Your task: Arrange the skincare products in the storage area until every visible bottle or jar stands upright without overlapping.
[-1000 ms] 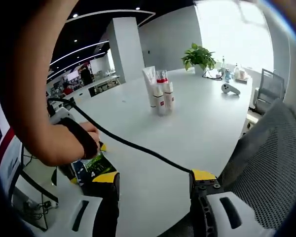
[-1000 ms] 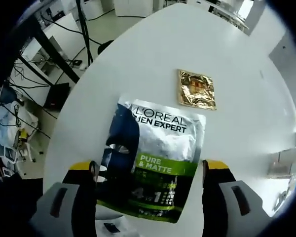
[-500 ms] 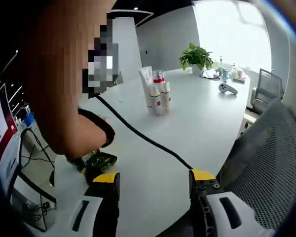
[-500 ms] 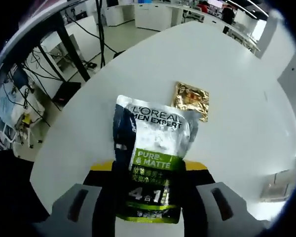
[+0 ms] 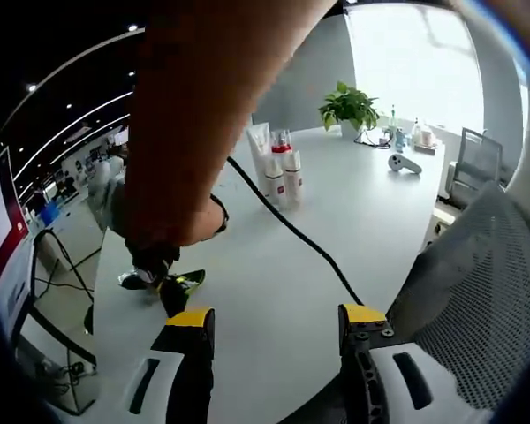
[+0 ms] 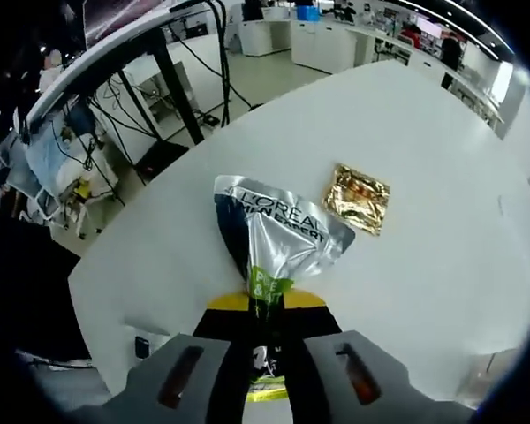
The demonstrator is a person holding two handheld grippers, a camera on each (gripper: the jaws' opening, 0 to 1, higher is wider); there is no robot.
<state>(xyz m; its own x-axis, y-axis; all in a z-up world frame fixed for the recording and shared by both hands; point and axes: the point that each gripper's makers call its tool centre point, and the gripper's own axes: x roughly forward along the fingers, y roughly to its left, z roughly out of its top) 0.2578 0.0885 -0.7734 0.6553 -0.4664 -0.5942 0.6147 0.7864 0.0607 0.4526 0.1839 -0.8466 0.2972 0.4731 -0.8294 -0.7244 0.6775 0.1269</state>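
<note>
Where a second ago the right gripper (image 6: 265,305) straddled a flat silver and green face-mask sachet (image 6: 278,243) with its jaws wide, those jaws have now closed on the packet's near edge, crumpling it into a fold. The sachet is pinched and seems ready to lift off the white desk (image 6: 442,177), though it may still be touching. Just beyond it to the right lies a small gold foil packet (image 6: 358,197), untouched. In the left gripper view, the left gripper (image 5: 278,322) waits with jaws wide and holding nothing, while a cluster of white skincare bottles and a tube (image 5: 274,168) stands upright at the far middle of the desk, probably where the sachet should go.
</note>
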